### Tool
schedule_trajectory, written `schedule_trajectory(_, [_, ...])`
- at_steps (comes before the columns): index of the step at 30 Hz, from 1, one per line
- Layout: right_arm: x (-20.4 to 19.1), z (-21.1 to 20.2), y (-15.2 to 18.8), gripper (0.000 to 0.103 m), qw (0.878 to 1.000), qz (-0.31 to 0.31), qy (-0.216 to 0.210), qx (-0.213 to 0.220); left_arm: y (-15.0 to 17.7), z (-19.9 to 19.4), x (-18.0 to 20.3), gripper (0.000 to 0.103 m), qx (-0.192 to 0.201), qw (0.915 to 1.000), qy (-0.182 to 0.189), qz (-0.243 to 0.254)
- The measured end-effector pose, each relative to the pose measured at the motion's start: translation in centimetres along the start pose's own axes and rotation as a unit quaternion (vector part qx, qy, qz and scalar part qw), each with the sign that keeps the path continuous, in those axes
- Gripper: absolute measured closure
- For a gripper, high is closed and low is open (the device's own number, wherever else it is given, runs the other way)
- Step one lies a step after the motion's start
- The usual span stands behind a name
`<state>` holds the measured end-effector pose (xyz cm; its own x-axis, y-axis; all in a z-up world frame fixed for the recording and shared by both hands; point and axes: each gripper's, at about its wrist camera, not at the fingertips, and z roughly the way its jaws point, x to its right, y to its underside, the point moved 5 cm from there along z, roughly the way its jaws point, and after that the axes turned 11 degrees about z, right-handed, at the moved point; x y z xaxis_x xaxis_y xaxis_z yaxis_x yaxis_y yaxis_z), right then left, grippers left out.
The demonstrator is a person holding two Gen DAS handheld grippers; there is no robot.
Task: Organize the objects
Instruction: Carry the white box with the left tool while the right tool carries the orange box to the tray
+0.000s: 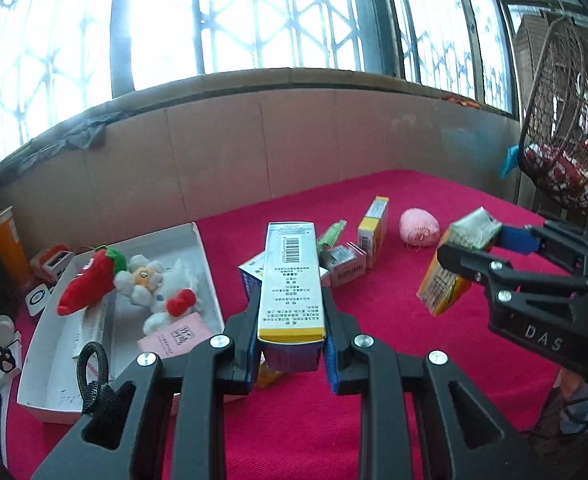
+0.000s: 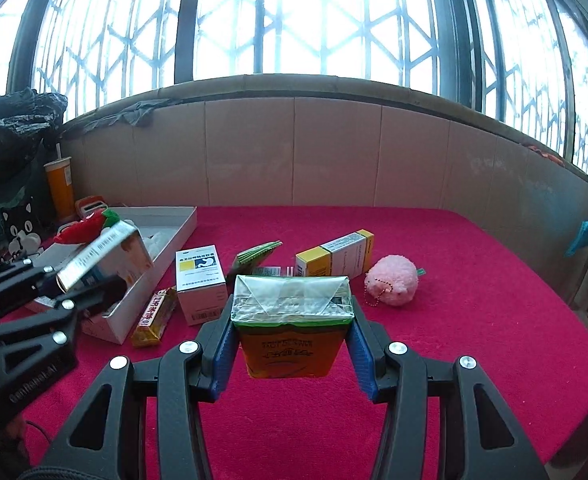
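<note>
Medicine box: my left gripper (image 1: 292, 354) is clamped on a long white box with a barcode (image 1: 292, 280), lifted clear of the red cloth (image 1: 374, 420).
Drink carton: my right gripper (image 2: 292, 354) is clamped on an orange carton with a silver-green folded top (image 2: 292, 320), also held above the cloth.
White tray (image 1: 202, 248): at the left of the cloth, holding a red strawberry plush (image 1: 86, 284), a white plush with a red bow (image 1: 166, 296) and a pink card (image 1: 174, 336).
Loose items: a white-and-yellow medicine box (image 2: 200, 280) stands beside the tray; a yellow-and-white box (image 2: 336, 258) lies farther back, near a pink plush ball (image 2: 392, 280).
Small yellow packet (image 2: 154, 316): lying just beside the tray's near corner.
</note>
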<state>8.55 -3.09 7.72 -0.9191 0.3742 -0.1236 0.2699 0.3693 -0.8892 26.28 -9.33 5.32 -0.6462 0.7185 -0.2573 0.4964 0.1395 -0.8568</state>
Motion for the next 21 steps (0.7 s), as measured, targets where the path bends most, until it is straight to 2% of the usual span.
schedule_trajectory(21, [-1.2, 0.7, 0.6, 0.049, 1.0, -0.018, 0.002, -0.018, 1.2, -1.6, -3.3, 0.079, 0.013, 0.9982, -0.022, -0.055])
